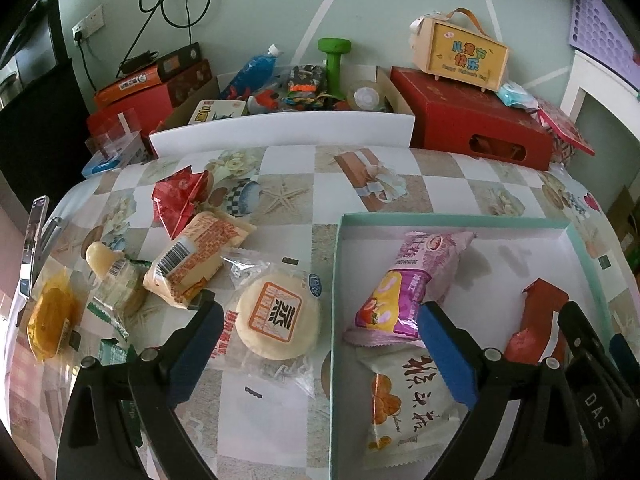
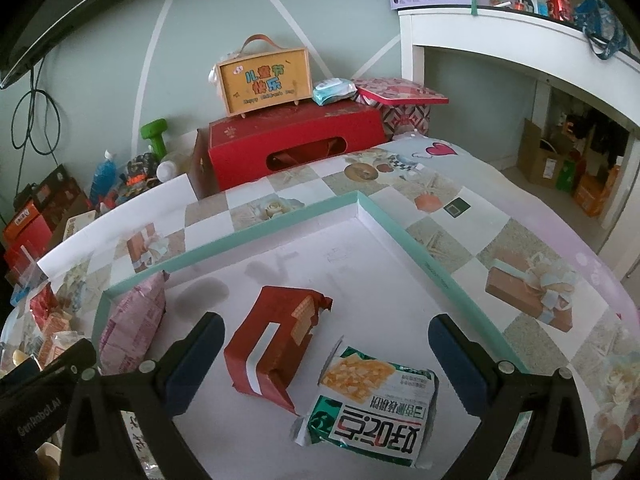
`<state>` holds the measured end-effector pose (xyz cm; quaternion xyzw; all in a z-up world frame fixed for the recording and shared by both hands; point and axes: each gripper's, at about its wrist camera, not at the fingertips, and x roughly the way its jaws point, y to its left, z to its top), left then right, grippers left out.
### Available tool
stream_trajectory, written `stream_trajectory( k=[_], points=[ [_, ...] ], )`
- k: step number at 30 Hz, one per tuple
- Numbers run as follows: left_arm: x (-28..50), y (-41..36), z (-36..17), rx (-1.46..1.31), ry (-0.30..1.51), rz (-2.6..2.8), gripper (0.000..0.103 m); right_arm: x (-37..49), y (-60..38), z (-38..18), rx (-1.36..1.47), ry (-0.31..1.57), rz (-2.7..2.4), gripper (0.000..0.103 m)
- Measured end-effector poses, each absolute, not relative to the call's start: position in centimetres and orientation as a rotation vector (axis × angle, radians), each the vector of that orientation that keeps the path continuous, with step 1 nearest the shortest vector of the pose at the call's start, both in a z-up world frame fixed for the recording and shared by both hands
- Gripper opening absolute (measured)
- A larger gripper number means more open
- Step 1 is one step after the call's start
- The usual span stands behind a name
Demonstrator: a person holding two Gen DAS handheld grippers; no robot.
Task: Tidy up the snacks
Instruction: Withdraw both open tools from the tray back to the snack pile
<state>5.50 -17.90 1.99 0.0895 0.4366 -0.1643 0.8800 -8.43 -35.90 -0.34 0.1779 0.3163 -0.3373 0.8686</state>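
A shallow teal-rimmed box (image 1: 452, 218) (image 2: 280, 220) lies on the checked tablecloth. It holds a pink packet (image 1: 412, 280) (image 2: 132, 320), a white packet with an orange picture (image 1: 408, 396), a red packet (image 1: 540, 312) (image 2: 276, 340) and a green-and-white cracker packet (image 2: 368, 396). My left gripper (image 1: 324, 340) hangs open astride the box's left wall, over a round rice-cracker packet (image 1: 280, 320). My right gripper (image 2: 326, 356) is open above the red and green packets, touching neither. Loose snacks lie left of the box: red packets (image 1: 180, 200), an orange-and-yellow packet (image 1: 196, 260) and a jelly cup (image 1: 100, 258).
Behind the table stand a cardboard box of clutter (image 1: 288, 92) with a green dumbbell (image 1: 334, 64), a red gift box (image 1: 480, 120) (image 2: 296, 140) and a yellow handled case (image 1: 468, 56) (image 2: 264, 76). A white shelf unit (image 2: 500, 40) is at the right.
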Motion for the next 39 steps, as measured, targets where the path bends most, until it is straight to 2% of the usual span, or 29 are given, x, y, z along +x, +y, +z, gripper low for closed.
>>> stream_trajectory(
  k=[17, 39],
  points=[
    [5.1, -13.7, 2.6, 0.191, 0.905, -0.292, 0.097, -7.9, -32.9, 1.4, 0.335, 0.659, -0.611, 0.103],
    [7.8, 2.0, 2.8, 0.012, 0.955, -0.056, 0.097, -3.6, -22.1, 1.5, 0.244, 0.676, -0.333, 0.103]
  ],
)
